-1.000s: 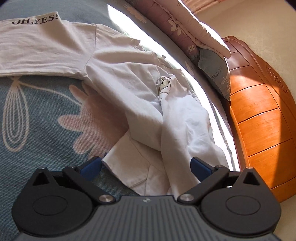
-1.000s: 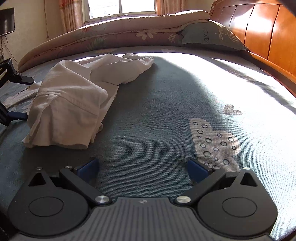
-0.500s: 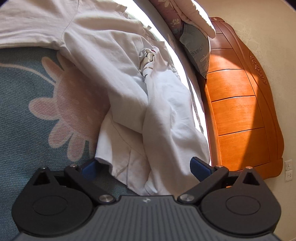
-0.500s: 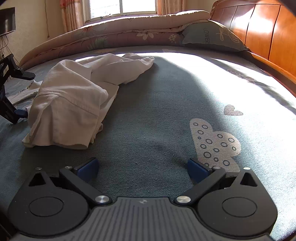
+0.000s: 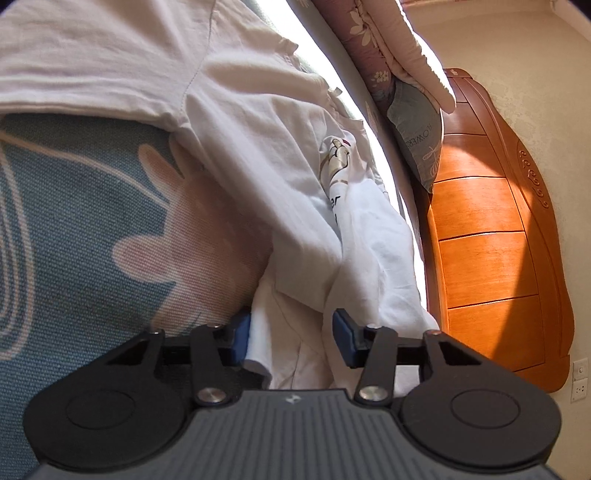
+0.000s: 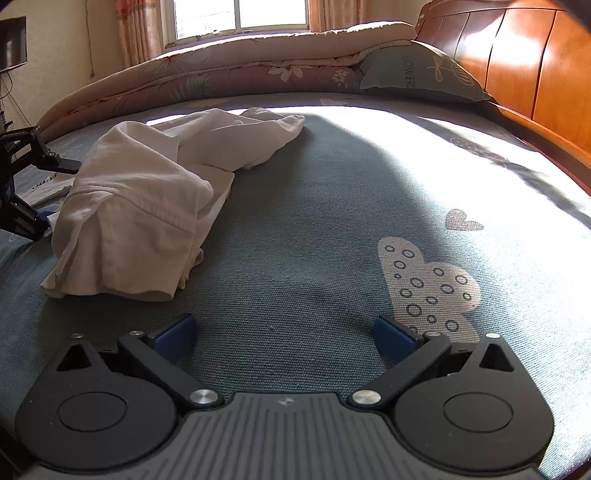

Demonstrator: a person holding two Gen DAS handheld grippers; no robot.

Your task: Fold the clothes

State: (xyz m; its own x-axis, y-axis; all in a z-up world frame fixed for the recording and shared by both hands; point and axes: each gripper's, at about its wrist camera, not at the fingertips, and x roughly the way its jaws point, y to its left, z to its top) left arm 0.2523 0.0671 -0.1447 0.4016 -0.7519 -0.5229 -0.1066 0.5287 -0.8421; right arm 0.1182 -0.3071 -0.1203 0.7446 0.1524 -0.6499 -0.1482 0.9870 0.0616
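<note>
A crumpled white garment (image 5: pixel 295 206) lies on the blue patterned bed sheet (image 5: pixel 74 229); it also shows in the right wrist view (image 6: pixel 147 206) at the left. My left gripper (image 5: pixel 291 336) has its jaws half closed around the garment's near hem, cloth between the blue pads, still some gap. It also shows from the side at the left edge of the right wrist view (image 6: pixel 33 192). My right gripper (image 6: pixel 284 332) is open and empty, low over bare sheet, to the right of the garment. A second white shirt (image 5: pixel 92 55) lies spread beyond.
A folded floral quilt (image 6: pixel 240 74) and a grey-blue pillow (image 6: pixel 417 74) lie at the head of the bed. The orange wooden headboard (image 6: pixel 517 66) runs along the right. A window (image 6: pixel 240 18) is behind. The sheet (image 6: pixel 332 221) stretches right of the garment.
My left gripper has moved forward onto the garment's hem and its jaws have narrowed around the cloth. The right gripper has stayed still and open.
</note>
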